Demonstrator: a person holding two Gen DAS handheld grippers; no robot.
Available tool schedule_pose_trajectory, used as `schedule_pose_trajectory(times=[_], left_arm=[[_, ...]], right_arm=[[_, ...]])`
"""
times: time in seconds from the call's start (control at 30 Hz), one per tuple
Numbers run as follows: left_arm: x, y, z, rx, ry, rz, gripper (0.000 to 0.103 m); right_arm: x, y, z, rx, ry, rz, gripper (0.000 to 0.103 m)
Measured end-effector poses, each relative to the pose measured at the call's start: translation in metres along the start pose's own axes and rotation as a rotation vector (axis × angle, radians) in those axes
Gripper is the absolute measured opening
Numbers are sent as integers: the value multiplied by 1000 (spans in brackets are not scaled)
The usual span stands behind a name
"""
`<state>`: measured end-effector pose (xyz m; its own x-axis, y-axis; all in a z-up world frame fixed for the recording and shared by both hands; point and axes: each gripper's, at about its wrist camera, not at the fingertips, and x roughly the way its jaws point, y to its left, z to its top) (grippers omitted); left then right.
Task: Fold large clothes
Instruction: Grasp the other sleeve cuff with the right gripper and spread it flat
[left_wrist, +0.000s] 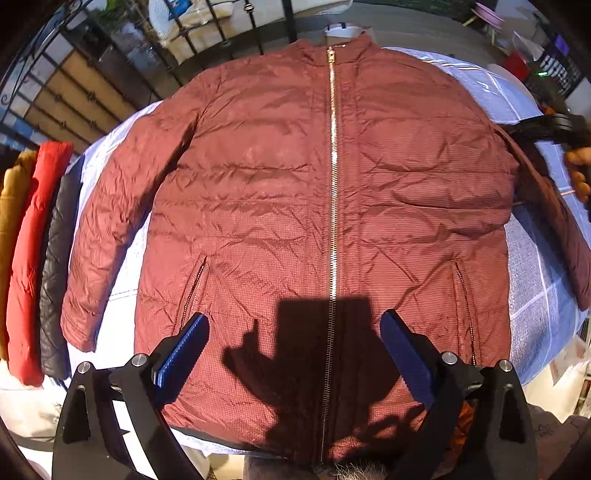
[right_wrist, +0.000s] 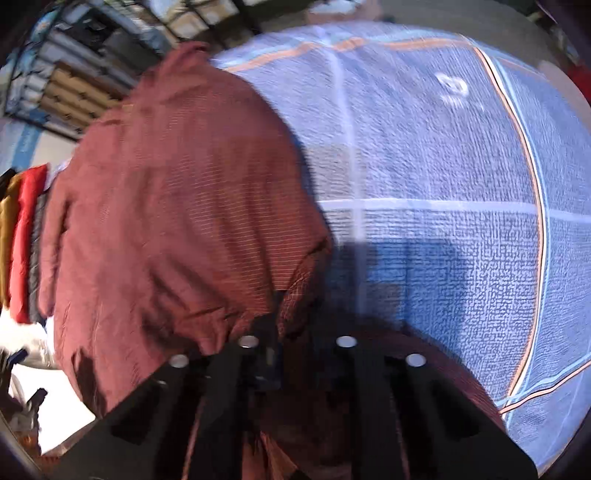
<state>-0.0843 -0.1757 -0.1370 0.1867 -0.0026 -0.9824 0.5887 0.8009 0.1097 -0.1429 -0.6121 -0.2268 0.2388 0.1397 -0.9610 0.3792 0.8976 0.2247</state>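
A maroon puffer jacket (left_wrist: 280, 206) lies front up on a blue checked cloth (left_wrist: 524, 280), zipped with a gold zipper (left_wrist: 333, 184), collar at the far side. My left gripper (left_wrist: 295, 328) is open and empty, hovering above the jacket's hem at the zipper. My right gripper (left_wrist: 554, 125) shows at the right edge of the left wrist view, at the jacket's right sleeve. In the right wrist view the jaws stand closed on the maroon sleeve fabric (right_wrist: 177, 206), which bunches up and drapes over the gripper (right_wrist: 295, 332); the fingertips are hidden under it.
A stack of folded jackets, red (left_wrist: 27, 258), mustard and dark grey, lies along the left edge of the cloth. A black metal railing (left_wrist: 122, 74) and clutter stand behind. The blue cloth (right_wrist: 443, 184) shows bare to the right of the sleeve.
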Motion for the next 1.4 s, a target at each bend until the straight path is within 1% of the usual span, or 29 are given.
schedule_pose_trajectory(times=[0.03, 0.07, 0.1, 0.13, 0.17, 0.23, 0.27, 0.3, 0.33, 0.37, 0.43, 0.5, 0.53, 0.57, 0.6, 0.63, 0.67, 0.7, 0.77, 0.87, 0.93, 1.0, 1.03, 1.1, 1.23, 1.3, 1.33, 1.37, 1.4], left_arm=[[0, 0, 1, -1, -1, 3, 92], [0, -1, 3, 1, -9, 2, 92], [0, -1, 5, 4, -16, -1, 92], [0, -3, 7, 8, -22, -5, 92], [0, -7, 10, 16, -27, -8, 92], [0, -14, 14, 42, -37, -19, 92], [-1, -18, 17, 64, -47, -18, 92], [-3, -21, 17, 83, -61, -15, 92], [-7, -25, 19, 100, -78, -13, 92], [-9, -28, 20, 111, -90, -13, 92], [-12, -30, 22, 119, -107, -18, 92], [-8, -31, 19, 110, -98, -22, 94], [-5, -32, 19, 105, -86, -23, 94], [1, -31, 17, 97, -68, -25, 94], [4, -34, 18, 90, -51, -27, 94], [5, -36, 21, 84, -40, -30, 94], [6, -37, 22, 78, -35, -39, 94], [7, -37, 23, 78, -37, -44, 94], [3, -41, 27, 95, -52, -41, 94], [-2, -49, 27, 131, -78, -34, 94], [-3, -51, 27, 143, -80, -29, 94], [-2, -53, 24, 142, -77, -31, 94], [-1, -52, 24, 138, -73, -34, 94], [0, -52, 20, 130, -63, -42, 94], [0, -54, 15, 130, -57, -52, 94], [-1, -55, 14, 133, -60, -52, 94], [-2, -56, 13, 135, -66, -50, 94], [-3, -56, 12, 138, -72, -49, 94], [-4, -57, 12, 140, -75, -49, 94]], right_arm=[[-20, -4, 3, 20, -75, -50, 7], [-34, -10, 5, 55, -130, -48, 7], [-51, -17, 12, 114, -188, -15, 6], [-55, -16, 17, 122, -208, -23, 6], [-51, -3, 23, 55, -221, -94, 7], [-31, 9, 24, -75, -207, -228, 9], [-4, 12, 27, -98, -139, -297, 17], [10, 8, 27, -79, -87, -321, 30], [18, 0, 25, -33, -41, -332, 38], [13, -6, 20, 52, -63, -307, 42], [-14, -11, 5, 176, -151, -289, 42], [-45, -3, -14, 224, -250, -285, 44], [-59, 3, -28, 235, -302, -262, 49], [-69, 9, -40, 241, -337, -233, 67], [-74, 19, -53, 236, -366, -193, 72], [-71, 29, -62, 211, -359, -166, 72], [-62, 39, -66, 173, -314, -168, 72], [-47, 45, -73, 160, -263, -201, 72], [-18, 35, -85, 224, -187, -255, 72], [33, 15, -92, 300, -42, -248, 72], [38, 18, -88, 255, -77, -276, 82], [42, 24, -83, 232, -56, -338, 96], [45, 24, -80, 241, -44, -353, 98], [48, 21, -75, 265, -38, -318, 98], [49, 26, -75, 286, -45, -306, 98], [43, 27, -82, 321, -17, -266, 98], [35, 27, -83, 358, -27, -232, 97], [22, 29, -86, 398, -77, -186, 95], [3, 30, -95, 450, -154, -124, 95]])
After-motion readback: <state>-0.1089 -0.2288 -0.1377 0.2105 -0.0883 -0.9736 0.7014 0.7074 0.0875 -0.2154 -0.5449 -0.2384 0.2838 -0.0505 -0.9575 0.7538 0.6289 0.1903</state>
